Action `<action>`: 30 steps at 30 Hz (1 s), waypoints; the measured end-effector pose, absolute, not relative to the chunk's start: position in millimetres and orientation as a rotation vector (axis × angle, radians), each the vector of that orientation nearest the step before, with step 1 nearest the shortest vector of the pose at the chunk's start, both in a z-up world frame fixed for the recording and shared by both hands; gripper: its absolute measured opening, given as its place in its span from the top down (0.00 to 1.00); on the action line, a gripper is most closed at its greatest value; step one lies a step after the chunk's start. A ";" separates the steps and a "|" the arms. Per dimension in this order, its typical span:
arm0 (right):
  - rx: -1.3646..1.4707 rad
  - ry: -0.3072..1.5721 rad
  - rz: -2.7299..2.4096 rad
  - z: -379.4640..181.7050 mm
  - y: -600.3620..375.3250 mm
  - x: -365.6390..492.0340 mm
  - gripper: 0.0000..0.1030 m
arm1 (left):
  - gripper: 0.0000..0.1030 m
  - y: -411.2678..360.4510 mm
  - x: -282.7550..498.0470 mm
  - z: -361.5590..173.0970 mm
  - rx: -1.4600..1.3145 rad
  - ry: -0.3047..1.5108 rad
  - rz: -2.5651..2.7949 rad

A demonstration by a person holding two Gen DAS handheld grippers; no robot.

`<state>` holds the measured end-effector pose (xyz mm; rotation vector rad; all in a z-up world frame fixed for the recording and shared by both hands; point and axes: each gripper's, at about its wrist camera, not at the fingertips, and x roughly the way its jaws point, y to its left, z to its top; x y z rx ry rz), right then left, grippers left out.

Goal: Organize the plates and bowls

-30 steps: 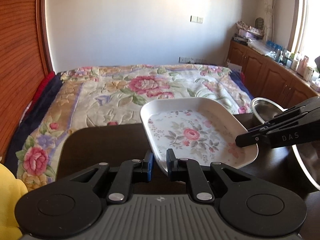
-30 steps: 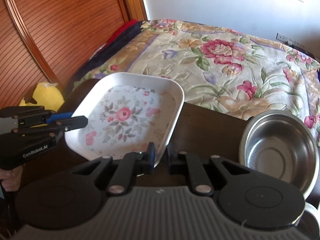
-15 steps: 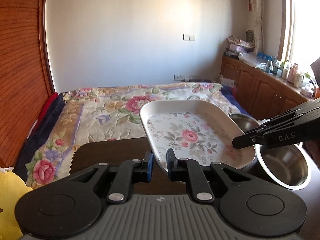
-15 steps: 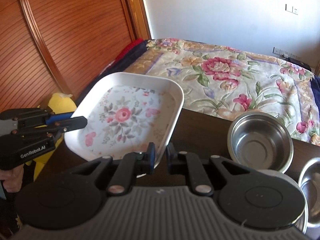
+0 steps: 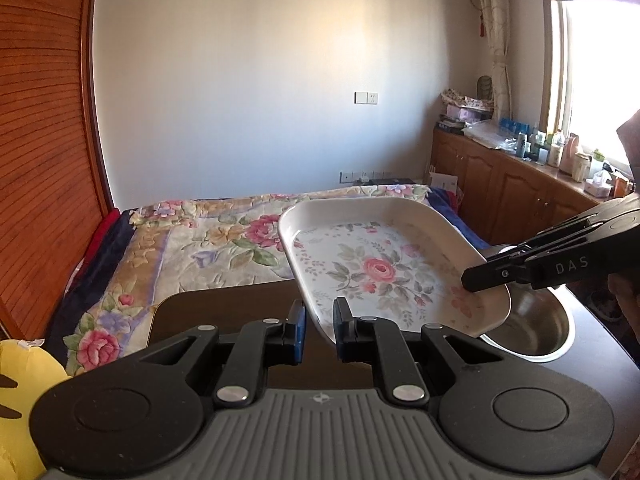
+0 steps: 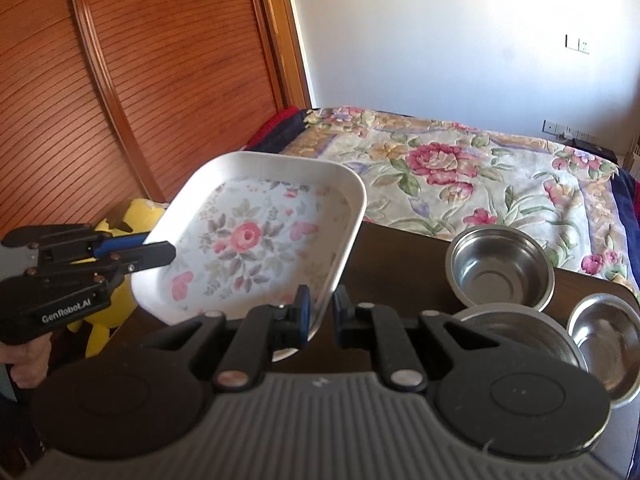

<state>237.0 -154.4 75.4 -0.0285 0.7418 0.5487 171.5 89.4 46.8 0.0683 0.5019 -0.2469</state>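
A white rectangular plate (image 5: 384,264) with a pink rose pattern hangs in the air above the dark table (image 5: 224,312). My left gripper (image 5: 320,322) is shut on its near left rim, and my right gripper (image 6: 320,308) is shut on the opposite rim of the plate (image 6: 256,240). Each gripper shows in the other's view: the right gripper (image 5: 468,282) at the plate's right edge, the left gripper (image 6: 170,254) at its left edge. Three steel bowls stand on the table to the right: a far one (image 6: 500,272), a near one (image 6: 532,336), a small one (image 6: 608,340). One steel bowl (image 5: 536,324) lies partly under the plate.
Beyond the table lies a bed with a floral quilt (image 6: 480,176). A wooden slatted wall (image 6: 140,80) rises on the left, with a yellow plush toy (image 6: 128,216) below it. Wooden cabinets (image 5: 512,192) loaded with bottles run under the window at right. A hand (image 6: 28,364) holds the left gripper.
Both grippers have lifted the plate off the table and carried it to the right, so it now overlaps a steel bowl. More bowls have come into the right wrist view.
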 end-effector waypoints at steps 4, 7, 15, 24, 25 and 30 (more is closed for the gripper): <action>-0.027 0.734 0.549 71.7 -157.9 223.4 0.87 | 0.84 87.7 152.8 44.8 0.069 0.489 -0.248; -0.021 0.735 0.550 66.5 -160.5 213.7 0.87 | 0.84 85.4 138.9 40.3 0.065 0.489 -0.247; -0.004 0.744 0.559 50.3 -164.2 183.1 0.87 | 0.84 85.5 108.0 21.7 0.037 0.497 -0.263; 0.017 0.757 0.557 31.7 -168.5 159.9 0.87 | 0.84 82.6 84.8 3.8 0.031 0.516 -0.277; 0.021 0.758 0.557 29.7 -169.4 157.7 0.87 | 0.84 82.7 81.3 1.1 0.030 0.517 -0.279; 0.022 0.758 0.553 21.2 -169.6 145.8 0.87 | 0.84 80.3 71.1 -9.6 0.027 0.533 -0.280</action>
